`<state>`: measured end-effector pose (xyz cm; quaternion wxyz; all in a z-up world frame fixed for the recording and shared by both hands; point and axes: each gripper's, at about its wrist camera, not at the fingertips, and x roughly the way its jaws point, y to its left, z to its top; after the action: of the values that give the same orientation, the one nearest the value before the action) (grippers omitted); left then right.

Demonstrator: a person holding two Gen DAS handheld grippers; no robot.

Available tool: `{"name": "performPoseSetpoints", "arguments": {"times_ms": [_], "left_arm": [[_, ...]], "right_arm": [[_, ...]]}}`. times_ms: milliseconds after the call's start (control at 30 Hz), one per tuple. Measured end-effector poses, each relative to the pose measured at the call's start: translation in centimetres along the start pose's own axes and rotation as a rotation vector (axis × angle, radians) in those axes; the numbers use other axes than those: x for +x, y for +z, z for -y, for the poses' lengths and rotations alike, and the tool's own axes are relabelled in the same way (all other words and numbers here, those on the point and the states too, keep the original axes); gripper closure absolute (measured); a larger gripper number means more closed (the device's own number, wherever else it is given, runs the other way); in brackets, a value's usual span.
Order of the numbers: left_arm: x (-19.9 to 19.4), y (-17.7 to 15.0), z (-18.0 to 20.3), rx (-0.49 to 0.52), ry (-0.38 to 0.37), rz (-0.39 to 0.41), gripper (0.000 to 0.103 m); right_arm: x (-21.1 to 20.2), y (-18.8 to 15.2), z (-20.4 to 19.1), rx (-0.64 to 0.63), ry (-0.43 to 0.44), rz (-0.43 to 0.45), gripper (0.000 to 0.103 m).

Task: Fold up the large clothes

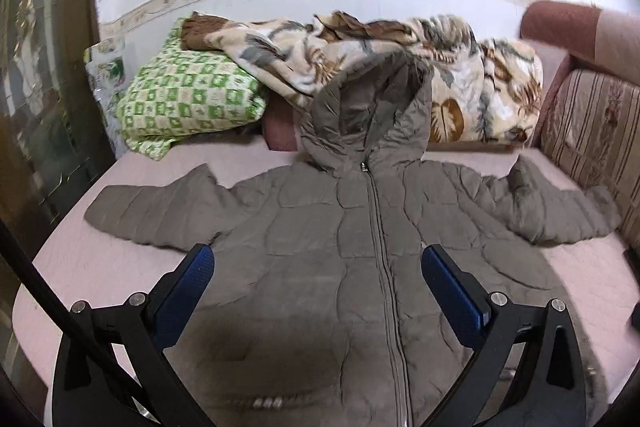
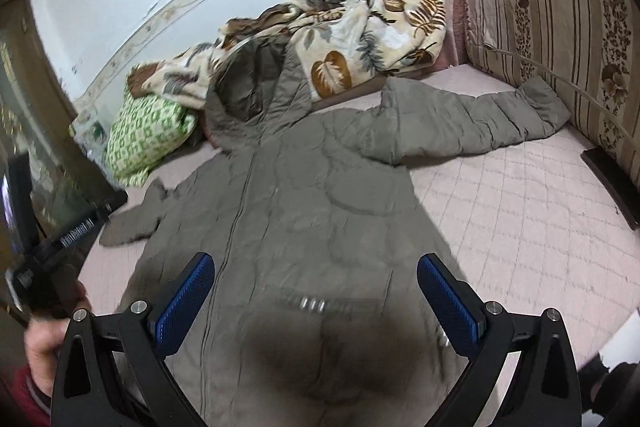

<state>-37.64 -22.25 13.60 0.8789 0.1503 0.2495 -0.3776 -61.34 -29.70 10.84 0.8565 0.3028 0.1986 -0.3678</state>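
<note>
Pre-fold stage: jacket (image 1: pixel 320 247) lay flat, zipped, ahead of L gripper (image 1: pixel 318 259) & R gripper (image 2: pixel 316 269), both released w/ nothing held; next prob needs a sleeve grab.

Dim indoor light — fisheye bending at edges, dark vignette, slight motion blur.

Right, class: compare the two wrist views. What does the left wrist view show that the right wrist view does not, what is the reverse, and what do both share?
Only the left wrist view shows the zip pull at the collar and the left gripper, open above the jacket.

Only the right wrist view shows a hand holding the other gripper's handle, a dark object by the striped cushion, and the right gripper, open.

Both show the grey jacket spread flat, sleeves out, the leaf-patterned blanket and the green pillow.
</note>
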Motion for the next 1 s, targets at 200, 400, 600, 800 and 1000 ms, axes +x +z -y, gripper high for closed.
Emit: {"name": "performPoseSetpoints", "arguments": {"times_ms": [200,400,600,800,1000], "left_arm": [[6.0,-2.7,0.7,0.047,-0.03,-0.148,0.0],[7.8,-3.1,0.6,0.05,-0.044,-0.184,0.0],[8.8,-3.3,1.0,0.048,-0.063,-0.202,0.0],[9.5,-3.2,1.1,0.046,-0.067,-0.195,0.0],[10.5,-3.6,0.9,0.05,-0.074,-0.229,0.0]], "right_arm": [[2.3,5.3,7.6,0.163,-0.042,0.06,0.001],[4.3,10.2,18.6,0.378,-0.164,0.124,0.006],[7.1,11.8,29.1,0.569,-0.301,0.14,0.032],[10.0,13.6,32.3,0.592,-0.356,0.13,0.032],[12.5,14.1,34.4,0.561,-0.528,0.08,0.041]]}}
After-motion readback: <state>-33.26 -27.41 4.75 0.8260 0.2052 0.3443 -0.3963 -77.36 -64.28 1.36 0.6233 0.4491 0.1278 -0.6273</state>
